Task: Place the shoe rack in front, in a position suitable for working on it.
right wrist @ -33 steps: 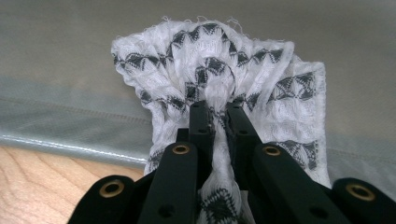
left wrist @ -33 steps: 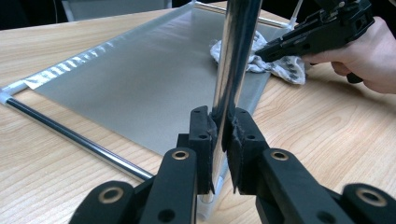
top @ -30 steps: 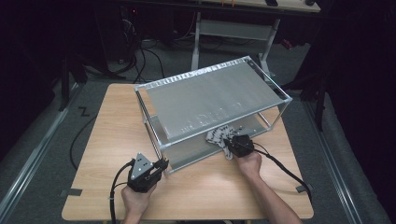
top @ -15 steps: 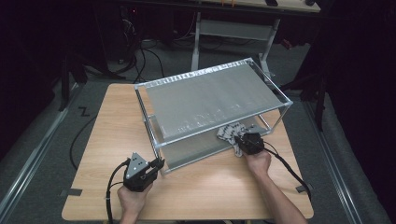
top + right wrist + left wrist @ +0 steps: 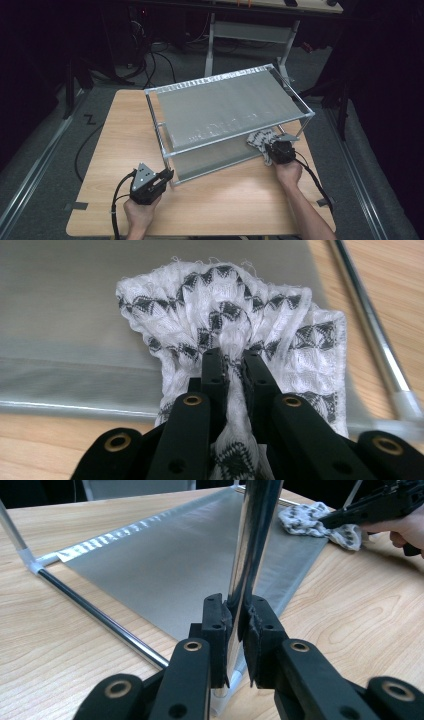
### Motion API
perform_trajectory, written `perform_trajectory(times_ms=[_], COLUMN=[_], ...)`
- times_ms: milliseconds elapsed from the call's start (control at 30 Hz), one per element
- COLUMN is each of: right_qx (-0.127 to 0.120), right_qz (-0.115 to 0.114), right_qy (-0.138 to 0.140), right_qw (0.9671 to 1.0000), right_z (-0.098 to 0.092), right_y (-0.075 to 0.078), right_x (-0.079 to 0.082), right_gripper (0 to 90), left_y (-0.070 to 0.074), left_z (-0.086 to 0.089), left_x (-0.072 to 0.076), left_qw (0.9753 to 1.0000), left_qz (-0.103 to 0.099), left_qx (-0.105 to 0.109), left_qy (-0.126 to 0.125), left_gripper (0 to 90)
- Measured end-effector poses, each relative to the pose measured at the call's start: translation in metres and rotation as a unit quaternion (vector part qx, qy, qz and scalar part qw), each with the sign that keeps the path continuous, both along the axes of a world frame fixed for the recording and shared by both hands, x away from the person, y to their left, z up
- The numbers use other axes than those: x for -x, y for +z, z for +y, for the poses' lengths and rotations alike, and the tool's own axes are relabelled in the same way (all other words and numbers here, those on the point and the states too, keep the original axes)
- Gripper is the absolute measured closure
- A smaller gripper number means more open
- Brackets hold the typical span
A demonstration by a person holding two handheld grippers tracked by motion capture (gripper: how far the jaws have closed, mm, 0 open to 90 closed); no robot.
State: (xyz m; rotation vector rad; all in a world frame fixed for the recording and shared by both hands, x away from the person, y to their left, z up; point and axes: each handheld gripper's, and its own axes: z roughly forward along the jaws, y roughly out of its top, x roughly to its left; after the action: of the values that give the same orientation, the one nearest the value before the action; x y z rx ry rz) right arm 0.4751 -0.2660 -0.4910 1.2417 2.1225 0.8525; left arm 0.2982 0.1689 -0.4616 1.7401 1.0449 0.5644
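Both grippers are clamped: the left gripper (image 5: 237, 625) grips the rack's upright front post (image 5: 252, 540), while the right gripper (image 5: 234, 371) pinches the patterned cloth (image 5: 235, 315) lying on the lower shelf (image 5: 65, 300) (near its right end), shelf stretching leftward toward the post.
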Motion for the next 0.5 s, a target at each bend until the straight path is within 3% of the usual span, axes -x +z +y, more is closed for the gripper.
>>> perform_trajectory(times_ms=[333,500], right_qx=[0.004,0.0], right_qz=[-0.002,-0.004], right_qy=[-0.058,-0.069], right_qw=[0.9983,0.9976], right_z=[-0.031,-0.04], right_y=[0.003,0.003], right_x=[-0.008,-0.01], right_gripper=[82.7,82.8], left_y=[0.0,0.001], left_z=[0.001,0.001], left_x=[0.0,0.0], left_qw=[1.0,1.0], left_qz=[0.002,0.002], left_qx=[-0.001,-0.002], left_qy=[0.004,0.005], left_gripper=[80.4,80.4])
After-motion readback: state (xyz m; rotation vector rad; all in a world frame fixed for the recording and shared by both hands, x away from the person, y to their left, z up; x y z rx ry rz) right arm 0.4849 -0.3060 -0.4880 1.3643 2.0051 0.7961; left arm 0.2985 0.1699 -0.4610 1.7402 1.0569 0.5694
